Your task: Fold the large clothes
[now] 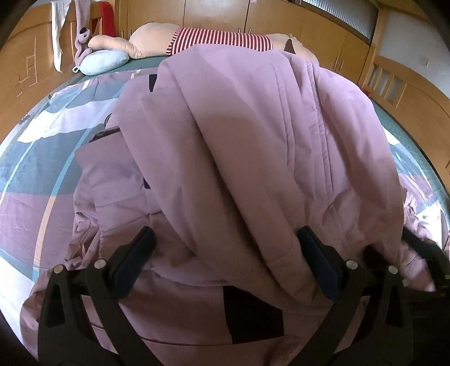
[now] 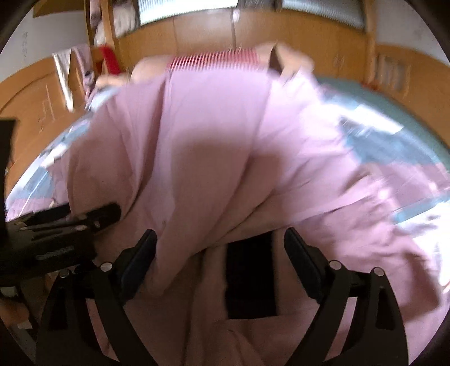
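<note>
Left claw (image 1: 225,264) and right claw (image 2: 220,261) seemingly both spread wide.

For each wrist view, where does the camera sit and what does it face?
Left wrist: behind the open left gripper, facing the bunched pink padded garment on the patterned bedspread.
Right wrist: behind the open right gripper, same garment; the left gripper shows at left.
Shared: garment, red-striped plush toy, wooden wardrobes.

No text can be read (the lettering on the other tool (image 2: 56,249) is blurred).
</note>
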A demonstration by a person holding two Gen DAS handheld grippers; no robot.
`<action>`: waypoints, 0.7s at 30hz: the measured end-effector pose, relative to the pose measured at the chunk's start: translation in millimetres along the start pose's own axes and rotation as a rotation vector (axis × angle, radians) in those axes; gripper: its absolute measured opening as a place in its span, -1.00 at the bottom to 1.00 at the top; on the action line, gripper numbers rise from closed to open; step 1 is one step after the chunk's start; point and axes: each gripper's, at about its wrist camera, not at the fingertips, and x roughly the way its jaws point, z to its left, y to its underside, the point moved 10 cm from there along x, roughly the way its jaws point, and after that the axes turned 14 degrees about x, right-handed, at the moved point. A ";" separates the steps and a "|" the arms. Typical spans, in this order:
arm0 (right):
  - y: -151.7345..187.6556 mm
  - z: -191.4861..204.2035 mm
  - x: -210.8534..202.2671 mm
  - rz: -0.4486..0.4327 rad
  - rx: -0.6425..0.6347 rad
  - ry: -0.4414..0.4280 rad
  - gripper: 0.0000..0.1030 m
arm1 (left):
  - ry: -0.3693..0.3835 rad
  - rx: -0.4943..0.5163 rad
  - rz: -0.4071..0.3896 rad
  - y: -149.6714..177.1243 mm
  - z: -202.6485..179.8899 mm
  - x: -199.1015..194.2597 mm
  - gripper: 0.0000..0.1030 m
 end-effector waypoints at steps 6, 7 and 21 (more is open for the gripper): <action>7.4 -16.7 13.8 0.074 0.031 0.014 0.77 | -0.006 0.005 0.001 1.4 0.3 -0.2 0.96; 9.6 -17.8 17.6 0.086 0.041 0.012 0.78 | -0.009 0.006 0.002 1.4 -0.1 -0.9 0.96; -7.1 -37.5 -31.7 -0.013 0.123 -0.067 0.96 | -0.026 -0.038 -0.107 -15.5 -0.6 -37.4 0.96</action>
